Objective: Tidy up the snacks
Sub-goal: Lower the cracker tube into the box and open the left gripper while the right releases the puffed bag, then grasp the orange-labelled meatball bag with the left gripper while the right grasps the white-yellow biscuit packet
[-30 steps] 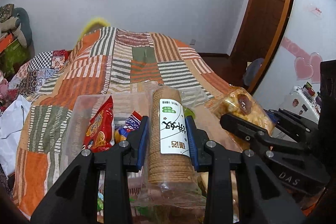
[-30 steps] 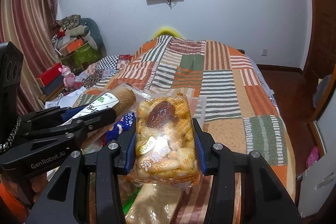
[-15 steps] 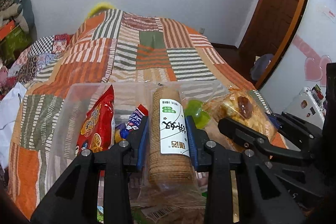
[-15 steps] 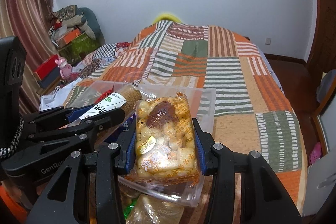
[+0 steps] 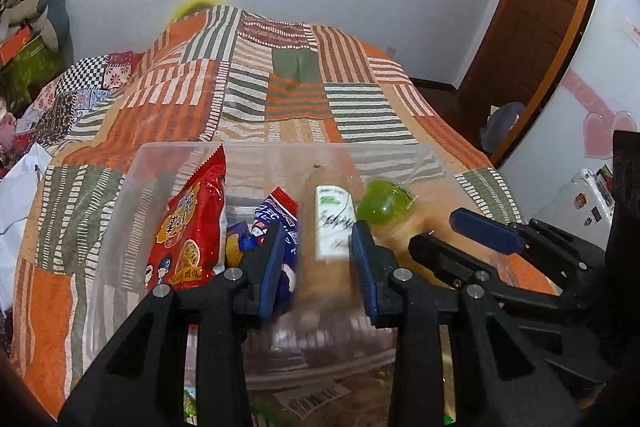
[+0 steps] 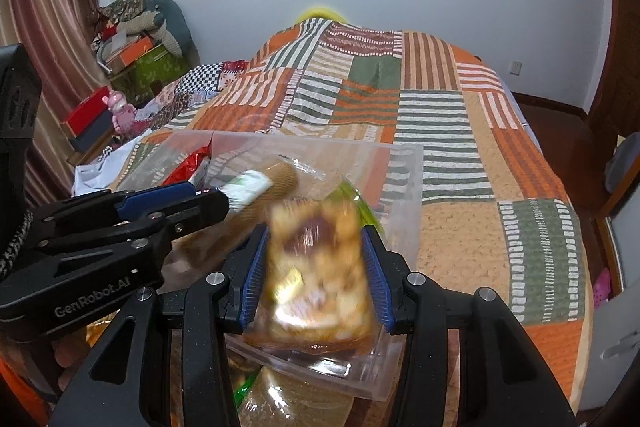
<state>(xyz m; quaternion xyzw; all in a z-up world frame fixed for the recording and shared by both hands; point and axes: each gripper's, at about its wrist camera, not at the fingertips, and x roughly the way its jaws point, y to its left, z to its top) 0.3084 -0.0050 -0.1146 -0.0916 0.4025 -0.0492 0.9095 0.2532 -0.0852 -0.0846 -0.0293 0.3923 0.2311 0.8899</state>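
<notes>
A clear plastic bin (image 5: 132, 195) is sitting on the patchwork bed, its walls transparent. A red snack packet (image 5: 190, 227) is standing upright against the bin's left side, with a blue-and-red packet (image 5: 280, 215) leaning just beside it. A long roll of brown biscuits (image 5: 328, 239) in clear wrap, bearing a white label, is pointing into the bin, blurred. A green jelly cup (image 5: 384, 201) is lying to its right. A clear bag of golden pastries (image 6: 320, 263), with a dark brown patch near its top, is hanging over the bin's near edge, blurred.
</notes>
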